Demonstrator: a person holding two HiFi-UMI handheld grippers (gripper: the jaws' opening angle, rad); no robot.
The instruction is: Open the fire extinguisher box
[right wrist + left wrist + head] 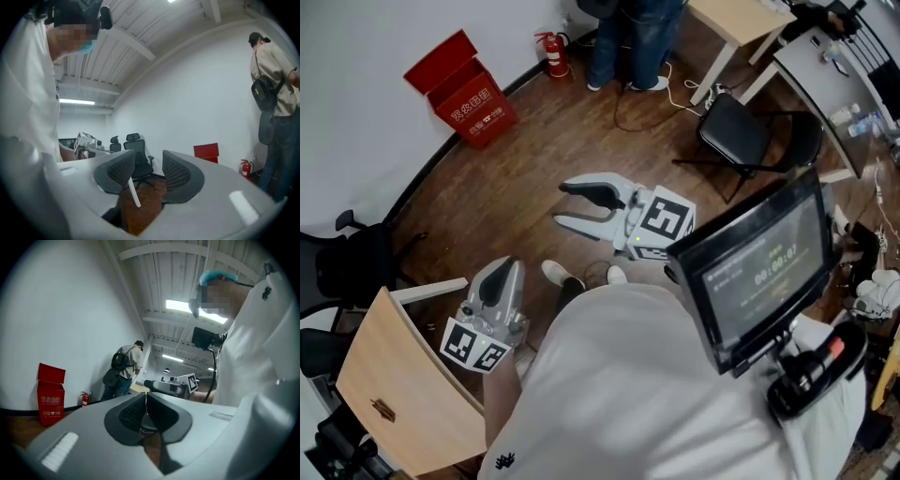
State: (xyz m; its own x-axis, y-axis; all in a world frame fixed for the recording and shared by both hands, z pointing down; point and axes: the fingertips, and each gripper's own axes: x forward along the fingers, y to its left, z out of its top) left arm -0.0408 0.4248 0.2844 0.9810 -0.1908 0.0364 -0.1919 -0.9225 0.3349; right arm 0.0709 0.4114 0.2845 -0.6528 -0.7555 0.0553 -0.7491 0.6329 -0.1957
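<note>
The red fire extinguisher box (pixel 473 105) stands on the wooden floor against the white wall, far ahead at the upper left, with its lid (pixel 441 58) raised. A red extinguisher (pixel 553 54) stands to its right. My right gripper (pixel 564 204) hovers mid-room, open and empty, pointing left toward the wall. My left gripper (pixel 499 272) is held low near my body, shut with nothing in it. In the left gripper view the box (pixel 50 399) is small at the left and the pads (pixel 136 409) touch. In the right gripper view the box (pixel 206 152) shows beyond the spread pads (pixel 176 171).
A person with a backpack (pixel 628 37) stands beside the extinguisher. A black folding chair (pixel 741 136) and a light table (pixel 741 19) are at the upper right. A wooden cabinet (pixel 403 394) and black office chair (pixel 347 262) sit at my left. Cables lie on the floor.
</note>
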